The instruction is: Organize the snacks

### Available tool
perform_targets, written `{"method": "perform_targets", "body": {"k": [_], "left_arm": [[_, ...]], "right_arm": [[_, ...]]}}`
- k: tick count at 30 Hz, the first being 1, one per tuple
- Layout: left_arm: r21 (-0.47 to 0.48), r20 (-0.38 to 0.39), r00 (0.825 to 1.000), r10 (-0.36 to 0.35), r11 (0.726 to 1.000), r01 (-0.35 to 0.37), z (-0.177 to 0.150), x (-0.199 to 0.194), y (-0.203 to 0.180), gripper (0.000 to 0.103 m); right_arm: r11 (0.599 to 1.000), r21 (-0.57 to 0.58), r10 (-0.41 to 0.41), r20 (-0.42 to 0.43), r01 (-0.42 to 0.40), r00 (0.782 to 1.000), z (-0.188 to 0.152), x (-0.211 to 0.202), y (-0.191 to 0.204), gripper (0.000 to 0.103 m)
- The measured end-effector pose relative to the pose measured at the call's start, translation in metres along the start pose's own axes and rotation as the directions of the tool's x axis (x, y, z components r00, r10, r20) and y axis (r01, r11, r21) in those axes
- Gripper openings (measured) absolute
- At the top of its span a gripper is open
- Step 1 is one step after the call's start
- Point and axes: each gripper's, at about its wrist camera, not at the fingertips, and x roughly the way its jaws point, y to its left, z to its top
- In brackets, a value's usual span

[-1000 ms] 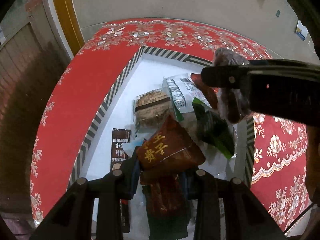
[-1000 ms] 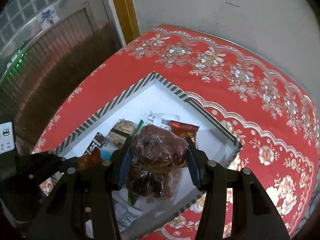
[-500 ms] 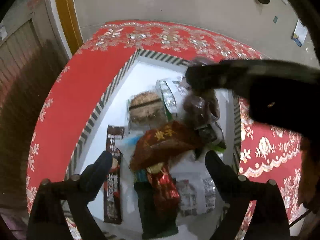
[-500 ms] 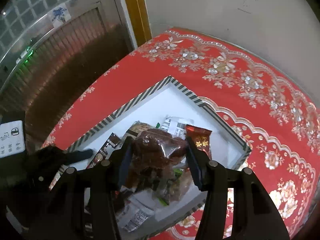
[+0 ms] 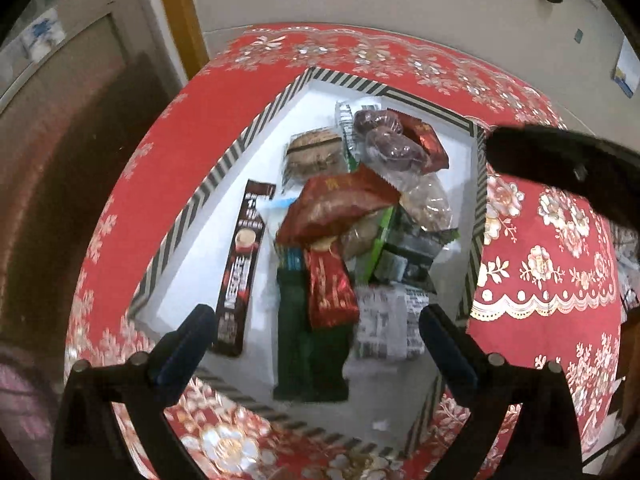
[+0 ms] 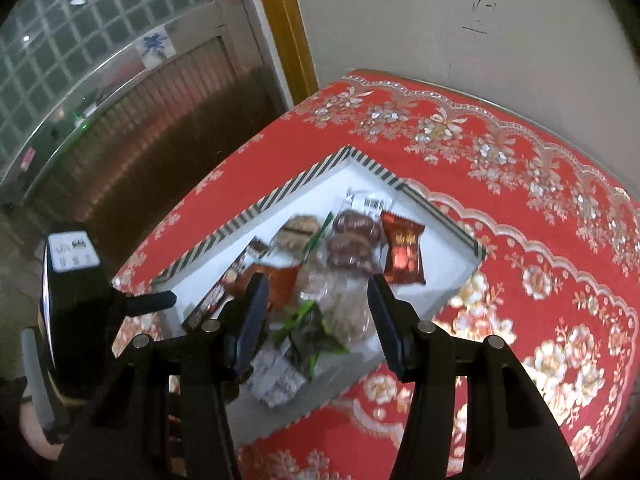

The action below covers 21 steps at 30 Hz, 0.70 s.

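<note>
The left gripper (image 5: 314, 342) has just been opening and its fingers now stand wide apart, nothing between them, above the snacks (image 5: 352, 216) piled in the striped-rim box (image 5: 224, 168) on the red-clothed table (image 5: 552, 248). The right gripper's (image 6: 316, 312) fingers are part open and hold nothing. The date bag (image 6: 354, 240) lies on the pile beside a red packet (image 6: 404, 252).

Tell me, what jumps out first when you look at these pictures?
The bright red flowered tablecloth grabs the eye first, covering the whole table. In its middle sits a white box with a striped rim, holding a jumbled pile of snack packets. Both black grippers, left and right, hang empty above that pile.
</note>
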Motion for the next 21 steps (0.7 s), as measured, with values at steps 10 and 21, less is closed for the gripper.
{"method": "perform_targets", "body": {"k": [10,21], "left_arm": [[-0.074,0.004,0.999,0.052,0.996,-0.052,-0.016,-0.01,-0.013,0.103],[-0.079,0.01,0.999,0.037,0.996,-0.036,-0.019,-0.013,-0.017,0.103]], "right_arm": [[0.998,-0.056,0.027,0.0,-0.027,1.0,-0.027,-0.023,0.0,0.052],[0.996,-0.083,0.031,0.006,-0.031,0.999,-0.031,-0.031,0.004,0.052]]}}
